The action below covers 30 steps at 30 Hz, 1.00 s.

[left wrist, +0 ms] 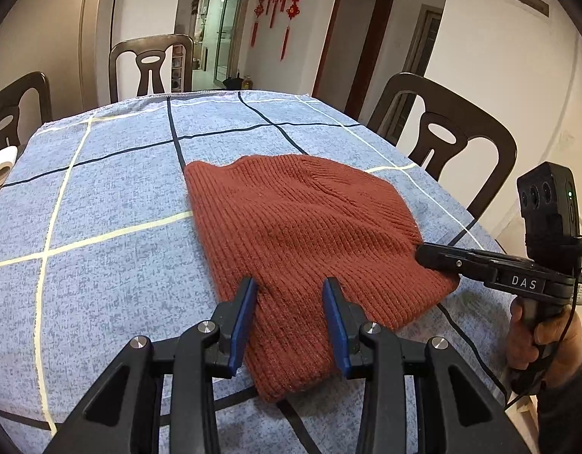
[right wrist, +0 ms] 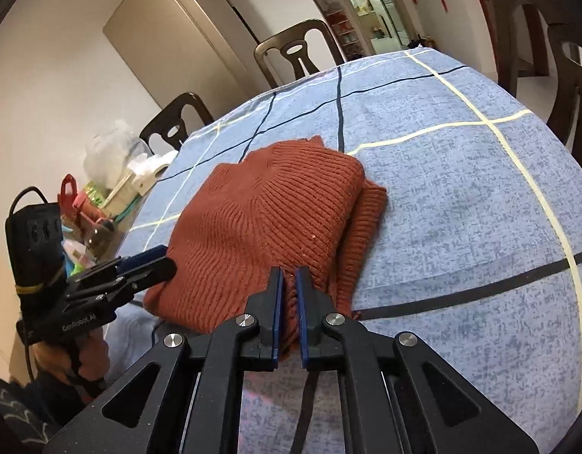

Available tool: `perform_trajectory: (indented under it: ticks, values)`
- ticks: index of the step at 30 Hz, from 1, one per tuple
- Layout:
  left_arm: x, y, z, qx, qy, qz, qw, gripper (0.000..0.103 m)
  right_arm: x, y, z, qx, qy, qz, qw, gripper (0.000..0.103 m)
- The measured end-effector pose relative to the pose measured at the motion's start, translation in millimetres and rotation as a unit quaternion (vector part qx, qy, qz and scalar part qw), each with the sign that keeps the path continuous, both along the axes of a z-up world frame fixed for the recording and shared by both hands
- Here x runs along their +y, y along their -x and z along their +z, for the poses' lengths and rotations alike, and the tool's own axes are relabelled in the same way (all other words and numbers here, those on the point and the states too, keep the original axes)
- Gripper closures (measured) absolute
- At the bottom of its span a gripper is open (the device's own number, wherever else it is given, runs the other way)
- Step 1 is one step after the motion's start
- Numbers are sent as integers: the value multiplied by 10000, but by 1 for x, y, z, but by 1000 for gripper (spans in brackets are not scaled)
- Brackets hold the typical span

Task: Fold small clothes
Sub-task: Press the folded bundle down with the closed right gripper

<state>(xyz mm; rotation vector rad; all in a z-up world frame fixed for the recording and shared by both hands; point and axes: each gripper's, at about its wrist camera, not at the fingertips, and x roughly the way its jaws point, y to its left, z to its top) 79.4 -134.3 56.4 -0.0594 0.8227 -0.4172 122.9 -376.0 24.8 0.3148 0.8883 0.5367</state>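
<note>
- Left wrist view: rust knit garment (left wrist: 302,249) is seen lying on the worktop (left wrist: 101,208), w/ blue checked cloth. Left gripper (left wrist: 289,295) is held partly open, near hem between the pads; pad contact can't be told.
- Right wrist view: right gripper (right wrist: 288,283) is clamped nearly shut on a pinch of the garment's near edge; garment is seen folded over itself.

Even, soft indoor light, sharp centre, strong fisheye warping, dark corners.
</note>
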Motion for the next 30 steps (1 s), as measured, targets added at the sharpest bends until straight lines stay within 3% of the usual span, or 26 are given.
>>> perform_trajectory:
  ticks: [3,7,10,13,18,24,30]
  values:
    - [7,-5,10,90,191,-3,9998,64,5,-4,15,-95,46,-44,9999,95]
    - [7,-25,21,-86,81,160,9998,64,10,-20,31,-368,92,-170,9991,94]
    - [0,-45,13,-6,-41,284,9996,64,16,-44,23,-292,224,-287,9989,94]
    - [-2,-51,-6,159,-100,307,9994,64,16,-61,0,-19,683,-504,9964,96]
    - [-8,-39,-12,-141,-280,353,9989,64,1,-60,-8,21,379,-599,9975,102]
    - [-7,-44,-11,-115,-210,328,9992,64,1,-56,-4,10,358,-579,9977,102]
    - [5,-23,7,-168,-115,328,9993,64,11,-26,27,-441,625,-274,9967,98]
